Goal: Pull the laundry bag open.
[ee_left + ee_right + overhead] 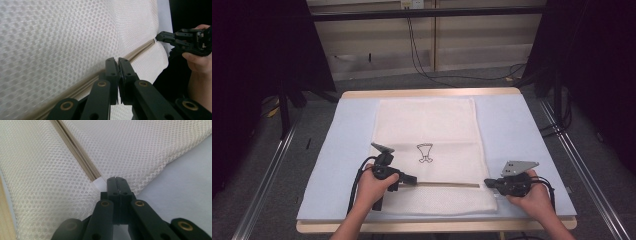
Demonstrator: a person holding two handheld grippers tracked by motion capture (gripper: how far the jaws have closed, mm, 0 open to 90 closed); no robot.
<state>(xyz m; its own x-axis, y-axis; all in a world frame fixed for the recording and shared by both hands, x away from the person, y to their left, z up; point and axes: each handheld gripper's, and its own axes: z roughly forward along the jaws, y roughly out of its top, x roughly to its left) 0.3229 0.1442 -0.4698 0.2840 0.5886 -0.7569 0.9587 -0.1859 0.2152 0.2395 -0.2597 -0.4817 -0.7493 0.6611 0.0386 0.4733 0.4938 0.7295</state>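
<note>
1. This looks like a lab or test room set up for filming, not a home.
2. A wooden table with a pale blue mat on top [512, 130] stands alone in the middle of the frame.
3. Big black curtains [257, 55] hang at the upper left and upper right and shut the spot in.
4. A black metal bar [427, 14] runs across the top of the frame.
5. Thin black cables [419, 55] hang down a plain cream wall at the top centre and lie on the grey carpet floor [472, 82].
6. Silver metal rails [267, 170] run along the floor at the lower left and lower right.
</note>
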